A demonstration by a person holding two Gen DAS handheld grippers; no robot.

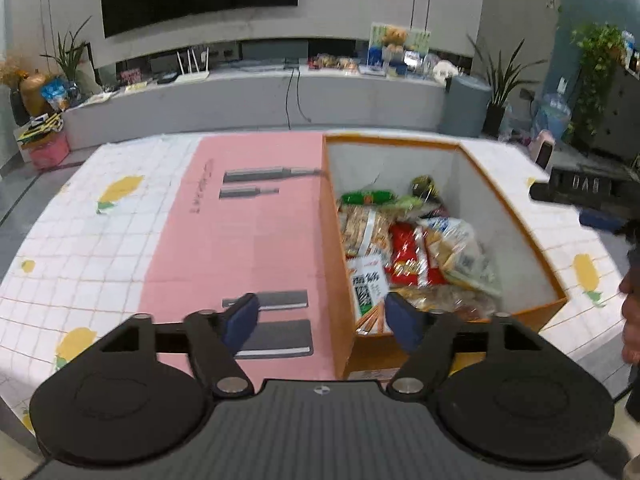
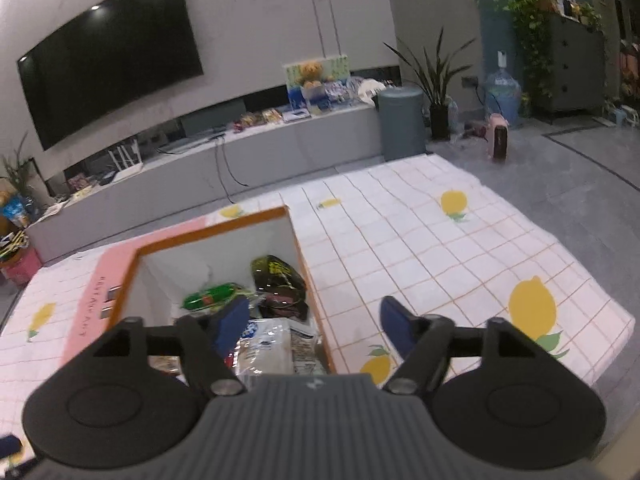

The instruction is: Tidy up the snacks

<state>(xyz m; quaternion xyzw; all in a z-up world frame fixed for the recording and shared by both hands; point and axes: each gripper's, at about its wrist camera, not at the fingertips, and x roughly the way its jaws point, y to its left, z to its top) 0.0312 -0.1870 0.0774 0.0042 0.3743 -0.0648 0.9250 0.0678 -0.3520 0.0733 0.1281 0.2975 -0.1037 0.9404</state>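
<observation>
An orange box with white inner walls (image 1: 516,216) stands on the table and holds several snack packets: a red one (image 1: 406,254), a cracker pack (image 1: 362,230), a green one (image 1: 366,197). My left gripper (image 1: 320,318) is open and empty, above the box's near left wall. In the right wrist view the same box (image 2: 208,226) holds a dark packet (image 2: 276,274), a green packet (image 2: 208,300) and a white bag (image 2: 266,346). My right gripper (image 2: 310,322) is open and empty over the box's right wall. It also shows in the left wrist view (image 1: 576,190) at the right edge.
The table wears a white grid cloth with lemons (image 2: 420,240). A pink flat carton (image 1: 240,232) lies left of the box. Behind stand a grey TV bench (image 1: 260,96), a grey bin (image 2: 400,124) and potted plants (image 2: 438,80).
</observation>
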